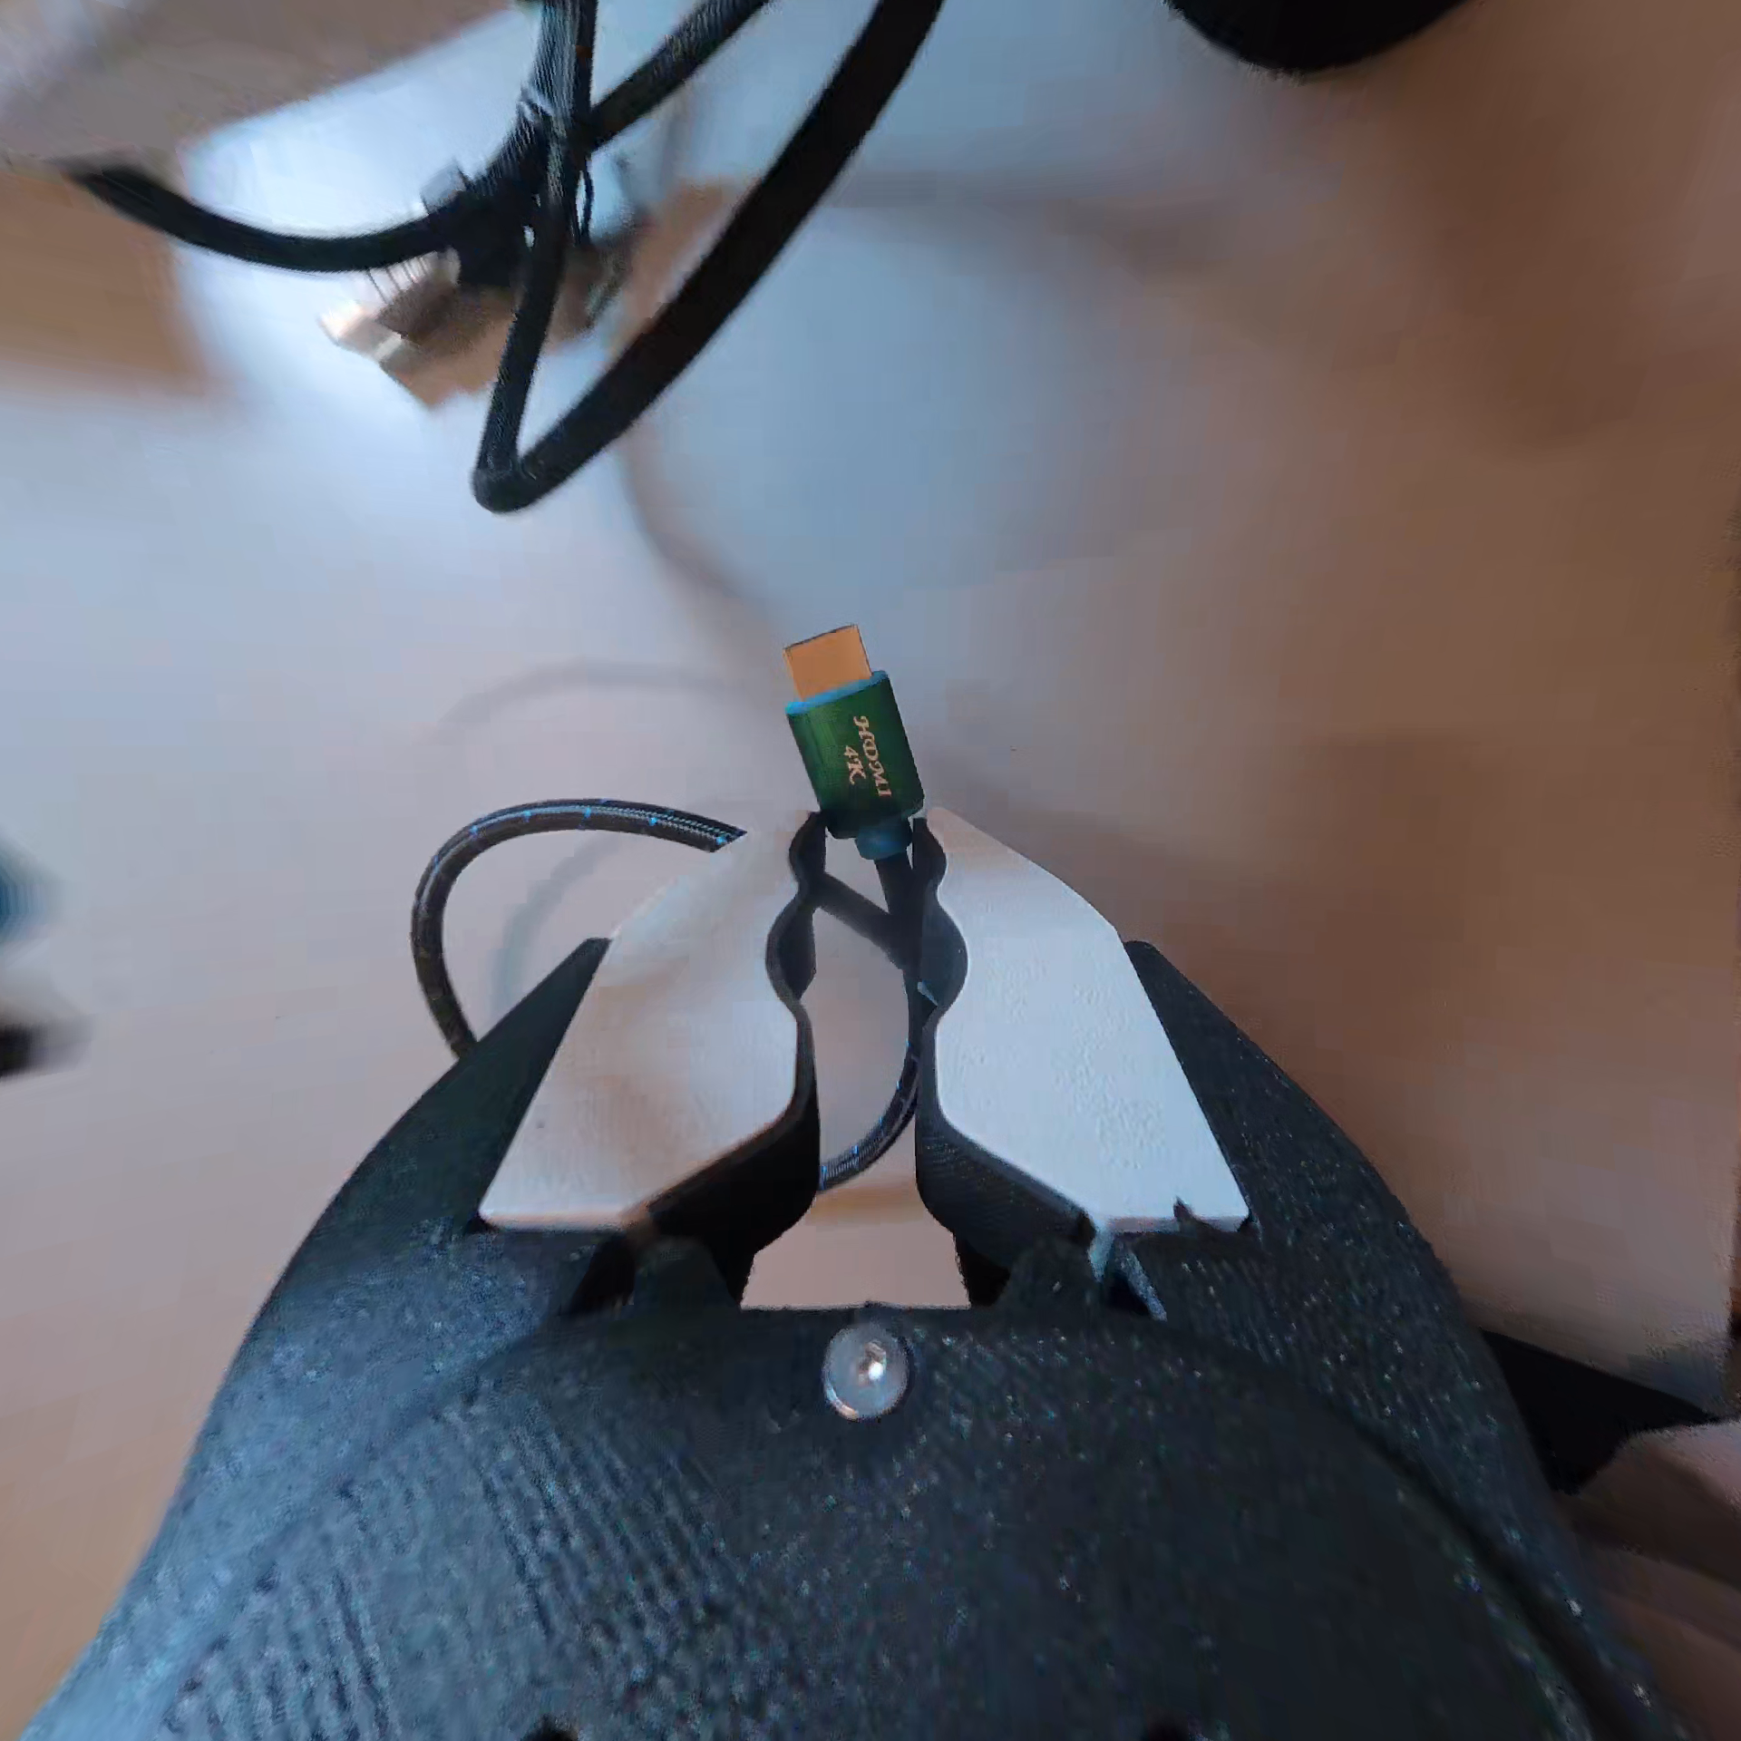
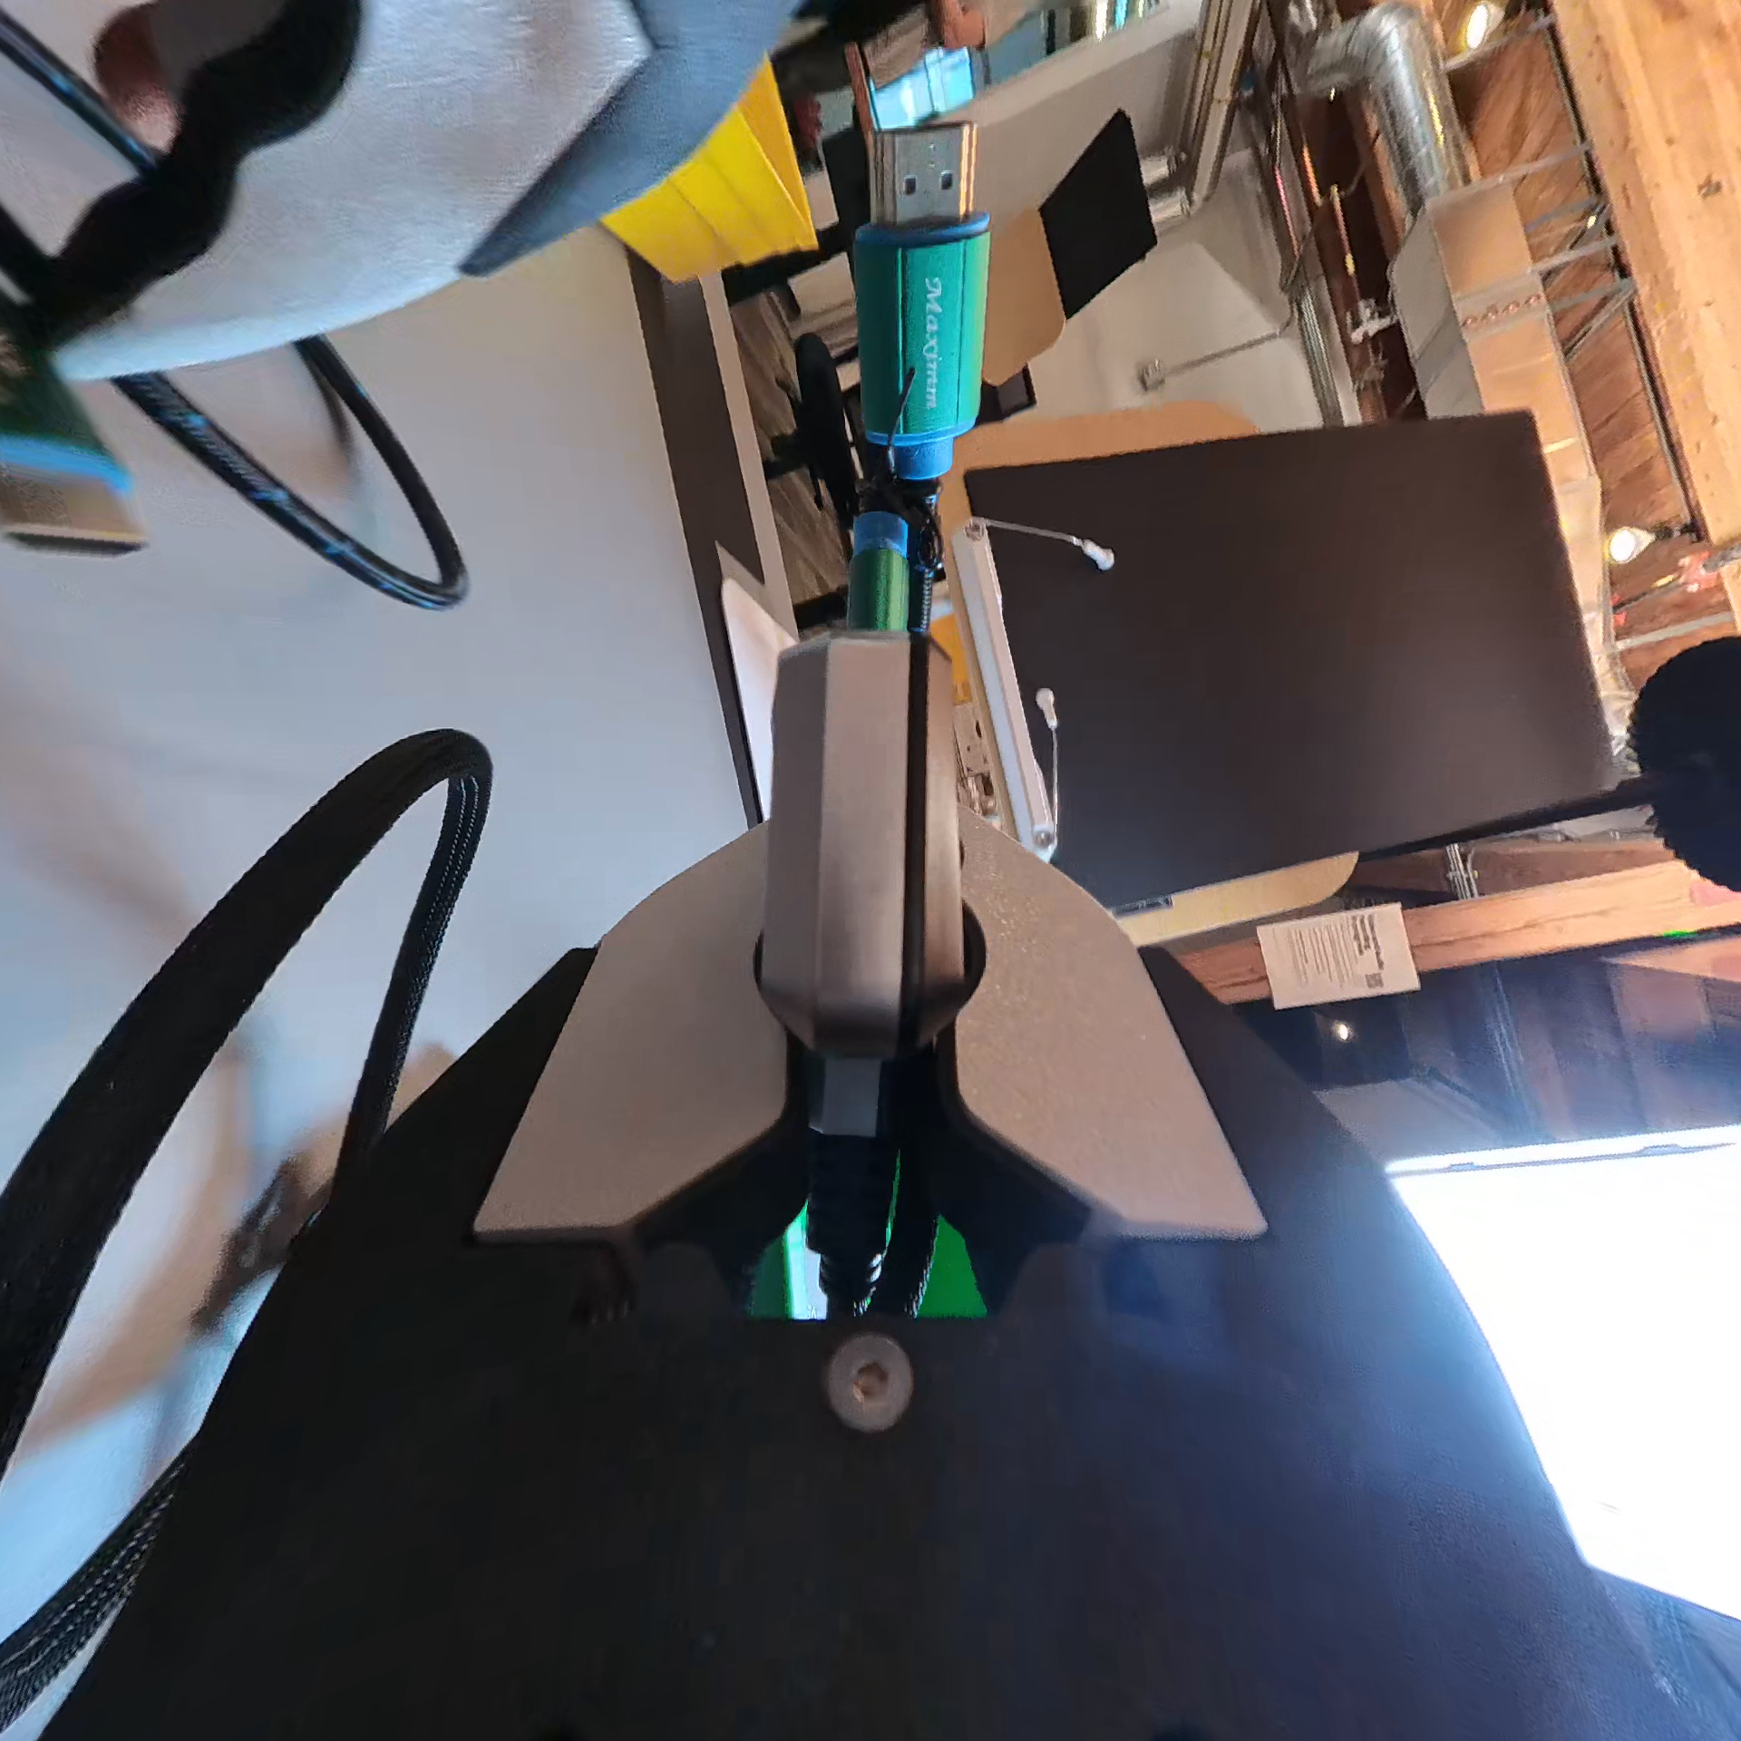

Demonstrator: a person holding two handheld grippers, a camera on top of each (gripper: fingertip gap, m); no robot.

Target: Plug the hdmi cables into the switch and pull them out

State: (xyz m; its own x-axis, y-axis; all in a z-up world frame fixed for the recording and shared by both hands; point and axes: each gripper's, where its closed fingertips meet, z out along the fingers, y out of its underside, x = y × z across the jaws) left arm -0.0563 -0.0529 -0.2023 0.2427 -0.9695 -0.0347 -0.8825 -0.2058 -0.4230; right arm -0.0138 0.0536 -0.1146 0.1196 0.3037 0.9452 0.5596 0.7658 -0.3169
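Holding green plug [image 1: 853, 744] by its cord, left gripper [image 1: 867, 834] fingers closing tight. Right gripper [image 2: 862, 659] fingers squeezing grey switch [image 2: 862, 838], teal plug [image 2: 921, 330] dangling past its far end. Looking unplugged; more plugging probably left.

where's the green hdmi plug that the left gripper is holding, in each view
Left wrist view: the green hdmi plug is at centre, gold tip up, pinched at its base by the left gripper.
Right wrist view: it is blurred at the far left edge, below that gripper's pale finger.
Shared landmark: the white table.
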